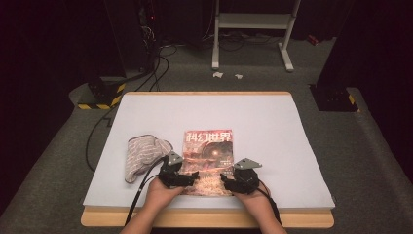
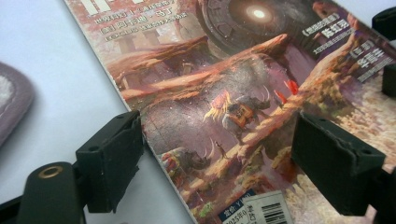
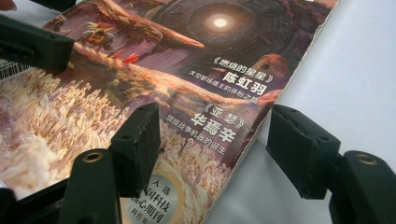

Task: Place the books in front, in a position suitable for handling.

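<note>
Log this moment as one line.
left tongs: open, straddling magazine left edge | right tongs: open, straddling right edge | cloth: left of magazine

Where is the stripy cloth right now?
In the high view the stripy cloth lies bunched on the white table cover, just left of the magazine and beside the left gripper.

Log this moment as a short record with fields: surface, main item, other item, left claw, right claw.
surface: white table top, wooden edge at the near side
main item: magazine lying flat, cover up, closed
other item: grey striped cloth, bunched, left of the magazine, apart from it
left claw: left claw open, jaws astride the magazine's left edge near its near corner
right claw: right claw open, jaws astride the magazine's right edge
</note>
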Action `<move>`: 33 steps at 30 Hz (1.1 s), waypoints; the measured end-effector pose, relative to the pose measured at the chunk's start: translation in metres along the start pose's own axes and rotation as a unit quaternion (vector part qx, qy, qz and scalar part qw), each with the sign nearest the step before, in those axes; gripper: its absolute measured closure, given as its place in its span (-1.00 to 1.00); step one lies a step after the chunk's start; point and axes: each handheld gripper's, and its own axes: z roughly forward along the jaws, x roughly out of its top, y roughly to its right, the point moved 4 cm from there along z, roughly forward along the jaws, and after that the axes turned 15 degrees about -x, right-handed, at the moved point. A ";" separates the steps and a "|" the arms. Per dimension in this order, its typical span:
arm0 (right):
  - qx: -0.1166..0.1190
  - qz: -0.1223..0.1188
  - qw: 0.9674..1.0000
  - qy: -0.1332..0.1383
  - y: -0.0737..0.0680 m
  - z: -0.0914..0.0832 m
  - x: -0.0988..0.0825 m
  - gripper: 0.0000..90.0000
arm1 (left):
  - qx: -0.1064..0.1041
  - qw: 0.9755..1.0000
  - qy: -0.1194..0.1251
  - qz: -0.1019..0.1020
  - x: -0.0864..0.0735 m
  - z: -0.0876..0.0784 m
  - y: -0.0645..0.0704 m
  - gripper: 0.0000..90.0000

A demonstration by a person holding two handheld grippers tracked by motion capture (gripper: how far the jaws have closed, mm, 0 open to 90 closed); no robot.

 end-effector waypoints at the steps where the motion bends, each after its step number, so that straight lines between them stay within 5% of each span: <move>1: 0.002 0.004 1.000 -0.002 0.001 0.000 -0.001 -0.23 | 0.000 1.000 -0.001 0.000 0.000 0.000 0.000 -0.65; 4: 0.014 0.017 1.000 -0.008 0.001 0.001 -0.001 -0.22 | -0.003 1.000 0.001 -0.003 0.000 0.000 0.000 -0.65; 18: -0.002 0.018 1.000 -0.007 -0.005 0.001 0.000 -0.23 | -0.026 0.998 0.031 -0.042 0.000 -0.007 -0.007 -0.49; 33: -0.004 0.017 1.000 -0.005 -0.005 0.001 0.000 -0.23 | -0.016 0.998 0.037 -0.041 0.000 -0.010 -0.006 -0.37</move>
